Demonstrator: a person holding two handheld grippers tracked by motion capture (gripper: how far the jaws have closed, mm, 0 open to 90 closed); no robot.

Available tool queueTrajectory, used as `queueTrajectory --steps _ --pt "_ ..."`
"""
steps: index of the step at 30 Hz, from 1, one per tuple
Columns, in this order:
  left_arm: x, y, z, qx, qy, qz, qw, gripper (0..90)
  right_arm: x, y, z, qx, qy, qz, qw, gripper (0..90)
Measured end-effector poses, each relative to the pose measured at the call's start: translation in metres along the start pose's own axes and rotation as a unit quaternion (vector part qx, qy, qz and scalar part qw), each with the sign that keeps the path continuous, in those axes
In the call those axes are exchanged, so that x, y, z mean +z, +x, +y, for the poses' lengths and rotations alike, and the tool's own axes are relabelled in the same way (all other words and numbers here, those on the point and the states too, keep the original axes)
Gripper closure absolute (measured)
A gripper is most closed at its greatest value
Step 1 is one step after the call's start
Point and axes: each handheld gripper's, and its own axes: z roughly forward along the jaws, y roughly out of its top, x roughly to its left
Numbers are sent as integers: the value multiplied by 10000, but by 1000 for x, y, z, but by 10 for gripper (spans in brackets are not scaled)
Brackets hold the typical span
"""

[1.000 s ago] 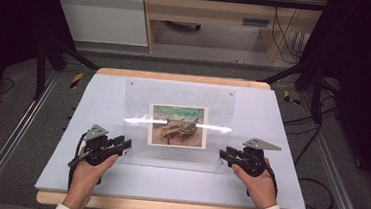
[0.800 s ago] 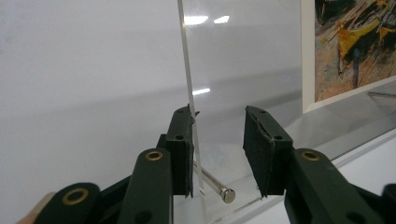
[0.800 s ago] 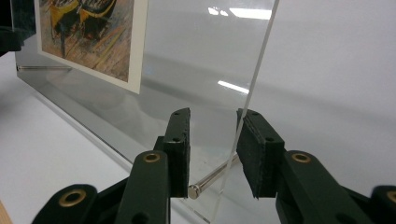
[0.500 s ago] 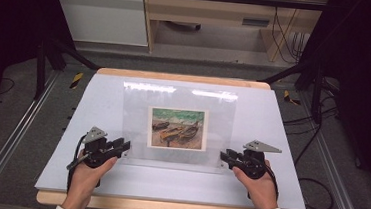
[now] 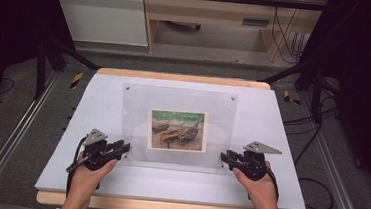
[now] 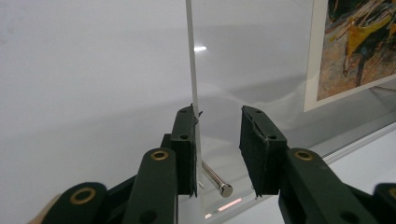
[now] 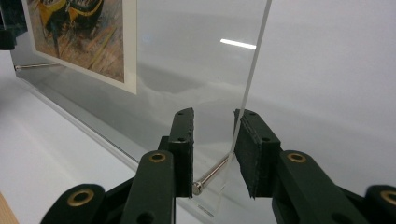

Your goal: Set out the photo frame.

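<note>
Fingers of the left gripper [image 5: 123,148] and right gripper [image 5: 226,158] stand apart around the clear picture frame's [image 5: 179,100] lower corners.

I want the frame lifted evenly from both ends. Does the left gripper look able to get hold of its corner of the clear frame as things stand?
Probably yes. The left gripper already straddles the clear frame at its corner; one pad lies against the pane, nothing blocks the other, though the metal standoff pin sits between the jaws.
</note>
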Motion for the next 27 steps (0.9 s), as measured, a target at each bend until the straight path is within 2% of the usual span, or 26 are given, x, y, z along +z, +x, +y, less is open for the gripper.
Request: queueTrajectory --steps 23,27 --pt "-2 -3 -3 38 55 53 10000 662 -2 4 -3 -56 45 -77 9999 682" --pt "-3 -3 -4 104 79 64 9999 661 -2 5 -4 -92 42 -90 9999 682"
